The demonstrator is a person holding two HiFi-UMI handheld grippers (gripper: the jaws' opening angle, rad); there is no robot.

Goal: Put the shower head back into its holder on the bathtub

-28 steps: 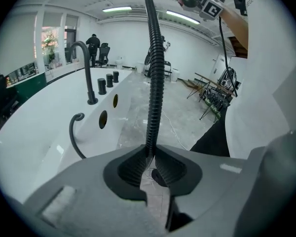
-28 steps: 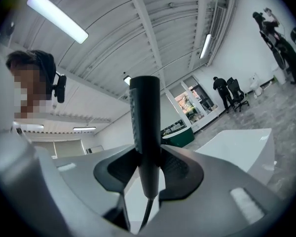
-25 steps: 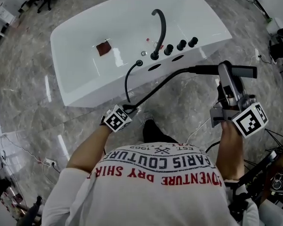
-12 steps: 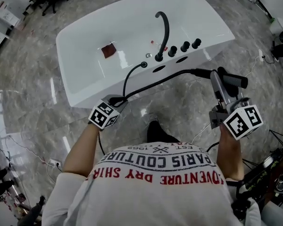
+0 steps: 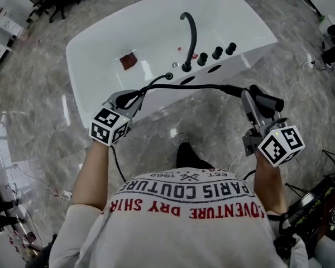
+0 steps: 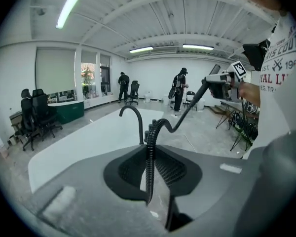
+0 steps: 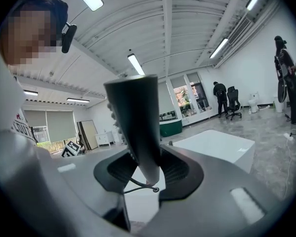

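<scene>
the left gripper (image 6: 150, 179) has its jaws drawn close on the black ribbed hose (image 6: 149, 147), which runs up between the pads and curves away toward the far hand. in the head view this left gripper (image 5: 125, 99) sits just in front of the white bathtub (image 5: 240, 21), near its side wall. from it one stretch of hose (image 5: 184, 86) reaches across to the right and a short loop goes to a round fitting (image 5: 168, 76) on the tub rim, possibly the holder, though it is too small to be sure.

the right gripper (image 7: 148, 174) is clamped on the tapered dark shower head (image 7: 135, 122), which stands up between its jaws. seen from above, the right gripper (image 5: 250, 100) holds the shower head (image 5: 266, 99) off the tub's right end, apart from the rim. a black spout (image 5: 191, 29) and three knobs (image 5: 217, 53) line the near rim.
</scene>
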